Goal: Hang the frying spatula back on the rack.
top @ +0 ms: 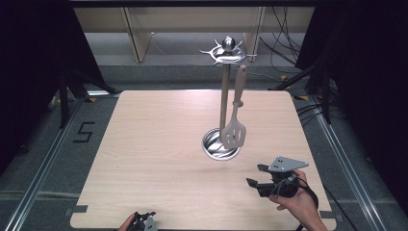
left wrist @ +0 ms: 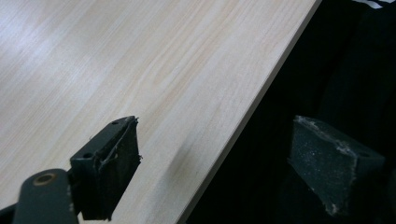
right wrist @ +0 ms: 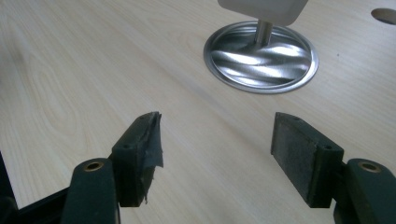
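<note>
In the high view, a metal utensil stand rises in the centre of the frame, a little to the right, on a light wooden table. Its round shiny base sits flat on the table, and a thin pole goes up from it to a ring of hooks with a ball on top, in the upper middle of the frame. A slotted spatula hangs from one hook. Its handle points up and its flat head comes down just in front of the base, at the right side of the pole.

The right gripper is in the lower right of the high view, held by a hand that comes from the bottom edge. Its jaws point to the left and toward the stand, and they are spread wide with nothing between them. It is near the base but does not touch it. In the right gripper view the two black pads stand well apart over bare wood, and the base lies ahead in the upper middle, with the lower edge of the spatula head at the top of the frame.

The left gripper shows at the bottom edge of the high view, left of the middle, at the near edge of the table. In the left gripper view its jaws are also spread apart and hold nothing; one pad is over the wood and the other is beyond the table edge, against the dark.
</note>
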The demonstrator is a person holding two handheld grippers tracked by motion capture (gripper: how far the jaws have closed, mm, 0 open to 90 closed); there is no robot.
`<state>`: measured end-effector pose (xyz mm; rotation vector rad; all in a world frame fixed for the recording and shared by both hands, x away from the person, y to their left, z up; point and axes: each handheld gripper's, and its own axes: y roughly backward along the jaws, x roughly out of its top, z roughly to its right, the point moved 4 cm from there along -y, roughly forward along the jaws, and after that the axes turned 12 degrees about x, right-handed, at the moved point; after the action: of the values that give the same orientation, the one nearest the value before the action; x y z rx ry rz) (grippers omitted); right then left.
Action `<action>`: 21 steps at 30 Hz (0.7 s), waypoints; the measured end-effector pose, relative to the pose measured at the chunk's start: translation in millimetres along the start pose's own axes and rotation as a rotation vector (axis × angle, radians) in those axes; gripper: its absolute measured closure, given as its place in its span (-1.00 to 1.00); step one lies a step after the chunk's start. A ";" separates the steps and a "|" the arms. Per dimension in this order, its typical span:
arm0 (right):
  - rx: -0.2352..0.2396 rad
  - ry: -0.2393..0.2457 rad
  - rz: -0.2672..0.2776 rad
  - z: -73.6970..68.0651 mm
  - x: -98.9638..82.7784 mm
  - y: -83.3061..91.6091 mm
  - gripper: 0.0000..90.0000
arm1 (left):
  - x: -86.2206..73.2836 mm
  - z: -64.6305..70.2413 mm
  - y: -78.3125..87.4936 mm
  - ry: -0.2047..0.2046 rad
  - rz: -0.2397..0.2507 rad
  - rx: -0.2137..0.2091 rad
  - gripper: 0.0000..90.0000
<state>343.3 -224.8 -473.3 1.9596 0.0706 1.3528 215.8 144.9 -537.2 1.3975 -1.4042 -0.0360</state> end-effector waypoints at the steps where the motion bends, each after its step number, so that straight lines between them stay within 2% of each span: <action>1: -0.001 0.001 0.008 -0.7 -1.2 -1.0 -0.24 | -0.1 -0.1 -0.4 -0.004 -0.002 0.006 -0.66; 2: -0.003 0.005 0.004 -0.1 -2.7 -1.1 -0.24 | -0.1 0.0 -1.2 -0.004 -0.003 0.011 -0.65; 3: 0.014 -0.033 -0.009 -3.6 -4.7 -1.4 -0.24 | -0.1 0.0 -1.4 -0.004 -0.002 0.010 -0.66; 4: 0.014 0.000 0.000 -1.3 -5.3 -2.4 -0.24 | -0.1 0.0 -1.3 -0.004 -0.003 0.011 -0.65; 6: 0.020 0.000 -0.005 -1.5 -7.7 -2.5 -0.24 | -0.1 -0.2 -0.8 -0.004 -0.002 0.007 -0.65; 7: 0.012 -0.017 -0.010 -2.3 -10.4 -1.8 -0.24 | 0.0 -0.1 -0.1 -0.001 0.000 0.000 -0.66; 10: 0.012 -0.012 -0.007 -2.1 -12.2 -2.5 -0.25 | -0.2 -0.3 -1.1 -0.006 -0.003 0.010 -0.66; 11: 0.019 -0.036 -0.015 -4.9 -13.6 -2.4 -0.25 | -0.2 -0.1 -1.4 -0.005 -0.003 0.017 -0.66; 12: 0.004 -0.006 -0.009 -2.3 -14.1 -2.6 -0.25 | -0.1 -0.2 -1.3 -0.004 -0.001 0.019 -0.66; 14: 0.019 -0.023 -0.017 -3.8 -16.5 -3.5 -0.26 | 0.0 0.0 -0.1 0.002 0.001 -0.002 -0.66; 15: 0.019 -0.041 -0.011 -6.1 -17.8 -4.0 -0.27 | 0.0 -0.2 -0.1 -0.001 0.000 0.002 -0.66; 17: 0.012 -0.001 -0.016 -5.0 -20.5 -3.4 -0.29 | -0.1 -0.1 0.1 0.000 0.000 0.002 -0.66; 18: 0.012 -0.001 -0.016 -5.0 -20.5 -3.4 -0.29 | -0.1 -0.1 0.1 0.000 0.000 0.002 -0.66; 19: 0.016 -0.026 -0.014 -7.7 -22.1 -3.8 -0.30 | 0.0 -0.1 0.0 -0.001 0.000 0.002 -0.66; 20: 0.016 -0.005 -0.013 -5.9 -23.3 -3.9 -0.31 | -0.1 -0.3 -0.3 -0.005 -0.001 0.005 -0.66; 21: 0.023 -0.040 -0.019 -9.3 -25.5 -3.9 -0.32 | -0.2 0.2 -1.9 -0.004 0.001 0.021 -0.66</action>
<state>325.7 -227.9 -494.1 1.9995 0.0864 1.3057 216.9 144.4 -538.7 1.4144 -1.4124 -0.0239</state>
